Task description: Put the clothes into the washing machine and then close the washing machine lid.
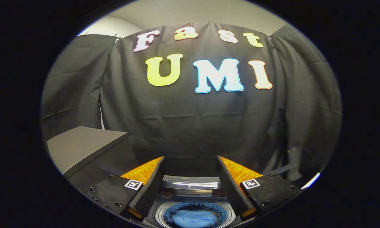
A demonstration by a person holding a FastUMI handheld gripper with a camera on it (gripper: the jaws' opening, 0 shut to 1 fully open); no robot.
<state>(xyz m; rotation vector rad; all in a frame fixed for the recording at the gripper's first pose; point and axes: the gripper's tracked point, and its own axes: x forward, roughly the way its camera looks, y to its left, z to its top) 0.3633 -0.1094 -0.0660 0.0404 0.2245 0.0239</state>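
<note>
My gripper (191, 163) hangs open above the washing machine (193, 210), with nothing between its fingers (147, 193). Below and between the fingers I see the machine's round drum opening, and blue clothes (193, 218) lie inside it. The raised lid (191, 183) stands at the back of the opening, just beyond the drum, with a shiny edge. Past the fingertips there is only the dark cloth wall.
A grey flat-topped box or table (82, 145) stands to the left of the fingers, close to the left finger's base. The black cloth wall (193, 126) closes off the space behind the machine.
</note>
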